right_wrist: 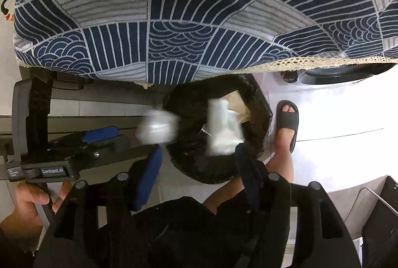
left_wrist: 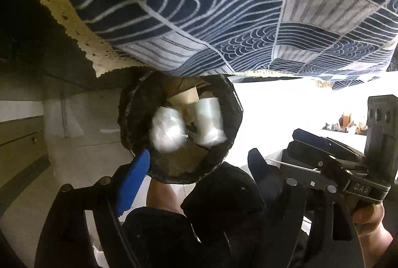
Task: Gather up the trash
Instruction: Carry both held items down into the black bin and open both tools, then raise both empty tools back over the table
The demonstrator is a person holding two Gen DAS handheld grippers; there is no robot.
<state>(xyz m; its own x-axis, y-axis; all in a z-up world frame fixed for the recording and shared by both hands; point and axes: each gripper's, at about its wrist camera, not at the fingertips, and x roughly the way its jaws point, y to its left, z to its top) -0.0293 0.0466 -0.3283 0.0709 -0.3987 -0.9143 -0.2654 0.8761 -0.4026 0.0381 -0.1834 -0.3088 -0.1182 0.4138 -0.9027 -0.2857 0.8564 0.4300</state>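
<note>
Left gripper (left_wrist: 196, 163): in its own wrist view the jaws stand spread, the blue-padded finger (left_wrist: 133, 183) at the near left rim of the bin and the dark finger off to the right; nothing is pinched between them.
Bin (left_wrist: 232, 104): round, lined with a black bag, standing on the pale floor (left_wrist: 286, 104) just under the front edge of the table; its mouth is open toward both cameras.
Left wad (left_wrist: 168, 130): a blurred white plastic-looking bundle, free of the pads, in the left half of the bin's mouth in the left wrist view; in the right wrist view it shows as a white smear (right_wrist: 159, 128) over the bin's left rim. Whether it has landed cannot be told.
Right wad (left_wrist: 209, 122): a second white bundle, also blurred, inside the bin's mouth to the right of the first; in the right wrist view it sits (right_wrist: 222, 128) over the bag's dark inside, clear of the fingers.
Other trash: brown paper or card (left_wrist: 186, 96) lies deeper in the bin behind the two wads.
Tablecloth (right_wrist: 199, 19): navy with white wave and stripe patches and a cream lace hem, hanging over the table edge above the bin.
Right gripper (right_wrist: 199, 178): jaws spread, a blue pad (right_wrist: 148, 181) to the left and a dark finger on the right near the bin's near rim; empty.
Foot (right_wrist: 287, 118): in a dark slide sandal on the floor, just right of the bin.
Hands: each gripper's handle is held by a hand (right_wrist: 32, 201), seen from the other camera.
</note>
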